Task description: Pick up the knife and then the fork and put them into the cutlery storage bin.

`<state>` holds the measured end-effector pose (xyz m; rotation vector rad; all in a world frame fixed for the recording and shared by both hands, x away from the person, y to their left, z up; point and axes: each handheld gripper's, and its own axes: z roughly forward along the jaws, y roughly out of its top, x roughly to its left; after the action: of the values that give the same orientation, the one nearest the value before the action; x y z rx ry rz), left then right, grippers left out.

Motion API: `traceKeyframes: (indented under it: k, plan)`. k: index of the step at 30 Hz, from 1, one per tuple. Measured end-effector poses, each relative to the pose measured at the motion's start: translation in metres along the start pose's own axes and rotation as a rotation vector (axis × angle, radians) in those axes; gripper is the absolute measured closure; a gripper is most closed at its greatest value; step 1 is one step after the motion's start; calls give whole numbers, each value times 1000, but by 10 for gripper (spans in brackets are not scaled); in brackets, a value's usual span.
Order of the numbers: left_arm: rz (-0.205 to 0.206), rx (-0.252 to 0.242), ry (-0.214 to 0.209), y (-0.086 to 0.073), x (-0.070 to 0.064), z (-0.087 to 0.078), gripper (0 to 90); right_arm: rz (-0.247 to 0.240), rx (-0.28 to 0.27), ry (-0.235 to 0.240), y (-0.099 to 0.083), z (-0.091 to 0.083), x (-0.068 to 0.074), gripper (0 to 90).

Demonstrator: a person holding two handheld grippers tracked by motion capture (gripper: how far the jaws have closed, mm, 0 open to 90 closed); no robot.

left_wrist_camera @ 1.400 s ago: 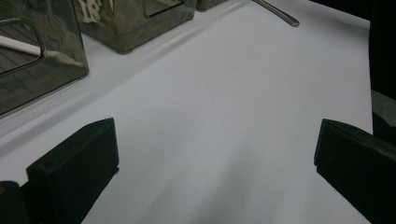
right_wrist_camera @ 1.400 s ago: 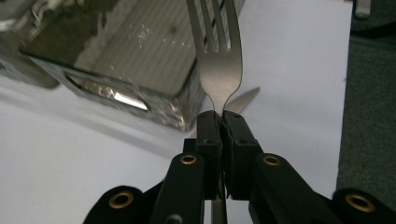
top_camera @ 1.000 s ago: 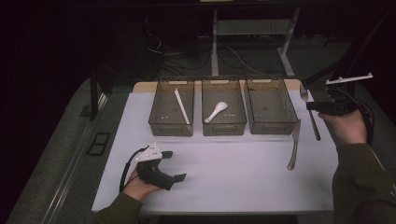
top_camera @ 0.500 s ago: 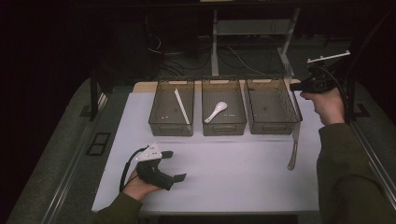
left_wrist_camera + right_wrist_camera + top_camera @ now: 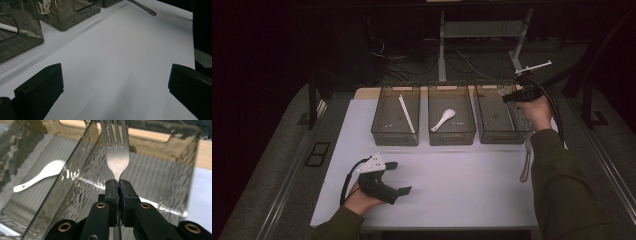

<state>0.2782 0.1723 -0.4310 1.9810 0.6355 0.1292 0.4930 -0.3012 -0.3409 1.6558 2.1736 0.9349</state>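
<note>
R gripper (image 5: 117, 185) clamped tight on fork (image 5: 115, 150) at its neck; tines point away from the jaws, out over the R bin (image 5: 502, 114). In high view R gripper (image 5: 512, 96) is held above that bin's far end, fork hard to make out there.

L gripper (image 5: 396, 176) rests on white table (image 5: 462, 175) near front-L, jaws spread wide, nothing btwn them.

3 clear bins in a row at table's far side:
- L bin (image 5: 395, 116): white chopstick (image 5: 406, 114) lying lengthwise.
- Mid bin (image 5: 451, 115): white soup spoon (image 5: 443, 119).
- R bin: floor looks bare under the fork.

Metal utensil (image 5: 526, 162) lies on table, front-R of R bin; type unclear.
</note>
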Motion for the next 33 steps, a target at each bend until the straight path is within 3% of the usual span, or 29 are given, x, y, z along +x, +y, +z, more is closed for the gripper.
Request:
traceKeyframes:
  k: [10,33]
  plan:
    - [-1,-5,-2,0,0,-1,0,11,78,4,-9,36,2,855]
    - [1,-2,-8,0,0,0,0,35,221,12,-17,74,-1,853]
